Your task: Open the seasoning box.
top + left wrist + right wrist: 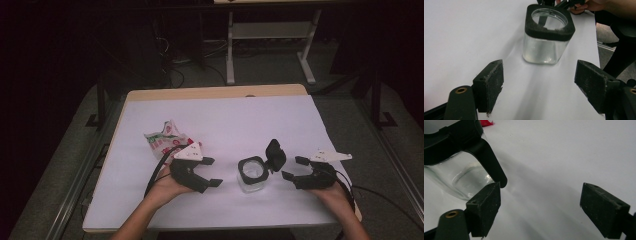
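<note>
Here both claws (215,171) (292,168) gape empty beside the jar (251,173); a crumpled packet (167,138) lies behind.

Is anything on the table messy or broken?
One thing looks messy: the snack bag behind the left gripper lies crumpled on the table. The glass jar stands upright with its black lid flipped open. I see no spill or damage, though the picture is dim.
</note>
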The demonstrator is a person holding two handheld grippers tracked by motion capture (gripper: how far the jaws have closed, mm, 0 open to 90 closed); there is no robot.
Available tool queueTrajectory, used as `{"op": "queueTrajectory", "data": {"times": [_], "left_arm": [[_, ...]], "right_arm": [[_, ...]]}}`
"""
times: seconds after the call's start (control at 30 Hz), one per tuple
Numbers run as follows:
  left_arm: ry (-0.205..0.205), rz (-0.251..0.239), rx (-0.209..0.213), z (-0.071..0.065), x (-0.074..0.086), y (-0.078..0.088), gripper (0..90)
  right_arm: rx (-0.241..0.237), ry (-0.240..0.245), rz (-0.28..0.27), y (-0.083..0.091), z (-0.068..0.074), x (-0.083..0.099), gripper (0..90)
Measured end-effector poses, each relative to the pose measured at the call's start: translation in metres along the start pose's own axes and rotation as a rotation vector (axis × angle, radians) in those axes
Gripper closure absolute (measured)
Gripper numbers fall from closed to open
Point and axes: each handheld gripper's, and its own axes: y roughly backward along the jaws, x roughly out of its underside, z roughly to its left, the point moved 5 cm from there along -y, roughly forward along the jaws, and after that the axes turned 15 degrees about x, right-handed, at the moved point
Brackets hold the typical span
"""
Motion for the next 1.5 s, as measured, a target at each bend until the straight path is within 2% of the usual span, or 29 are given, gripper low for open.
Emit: {"op": "queueTrajectory", "data": {"times": [0.3, 0.5, 0.67, 1.2, 1.27, 1.5], "left_arm": [[0.015, -0.001, -0.033, -0.001, 0.025, 0.013, 22.9], [0.022, -0.026, -0.050, -0.003, 0.036, 0.025, 22.9], [0.044, -0.031, -0.071, -0.006, 0.051, 0.037, 23.0], [0.130, -0.077, -0.194, -0.008, 0.094, 0.090, 23.6], [0.134, -0.081, -0.217, -0.008, 0.098, 0.096, 23.7], [0.161, -0.107, -0.253, -0.003, 0.097, 0.106, 24.9]], "right_arm": [[0.001, 0.005, 0.003, -0.001, 0.001, 0.000, 16.5], [0.002, 0.004, 0.000, -0.001, 0.000, 0.001, 16.5], [0.003, -0.001, 0.003, -0.001, 0.000, 0.001, 16.5], [0.008, 0.005, 0.003, 0.000, -0.001, 0.002, 16.5], [0.008, 0.005, 0.000, 0.000, -0.001, 0.002, 16.5], [0.008, 0.009, 0.003, -0.001, 0.000, 0.002, 16.5]]}}
